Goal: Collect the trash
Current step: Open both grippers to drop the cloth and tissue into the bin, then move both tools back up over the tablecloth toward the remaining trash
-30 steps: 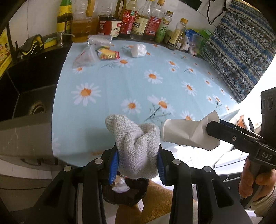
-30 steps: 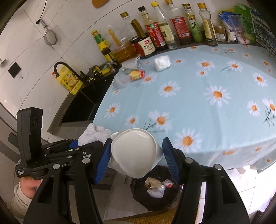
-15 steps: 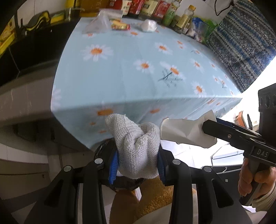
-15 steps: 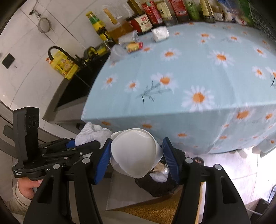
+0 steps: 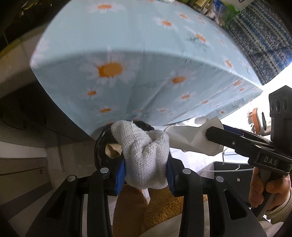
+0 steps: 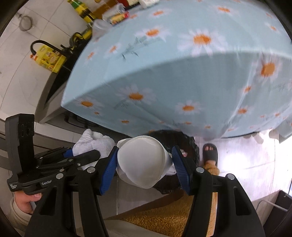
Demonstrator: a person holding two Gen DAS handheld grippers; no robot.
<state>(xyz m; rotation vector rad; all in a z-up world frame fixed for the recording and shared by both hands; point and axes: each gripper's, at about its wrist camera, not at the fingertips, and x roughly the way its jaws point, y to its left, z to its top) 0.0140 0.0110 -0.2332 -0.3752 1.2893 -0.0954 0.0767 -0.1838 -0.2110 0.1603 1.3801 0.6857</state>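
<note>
Left tool (image 5: 146, 175) we see clamped on a bunched white knit cloth (image 5: 144, 155), right tool (image 6: 144, 164) lettered "DAS" gripping a white paper cup (image 6: 142, 160) lengthwise, both above the black bin (image 5: 102, 145) below the counter (image 5: 127, 45) edge.

- Both fisheye views are bright, with strong daylight blowing out the right edge — the floor (image 6: 251, 160) glares white.
- The daisy tablecloth (image 5: 146, 73) is motion-blurred.
- Straight lines bow; dark corners frame each picture.

Home kitchen: sink (image 6: 54, 85), condiment bottles (image 6: 85, 12).
</note>
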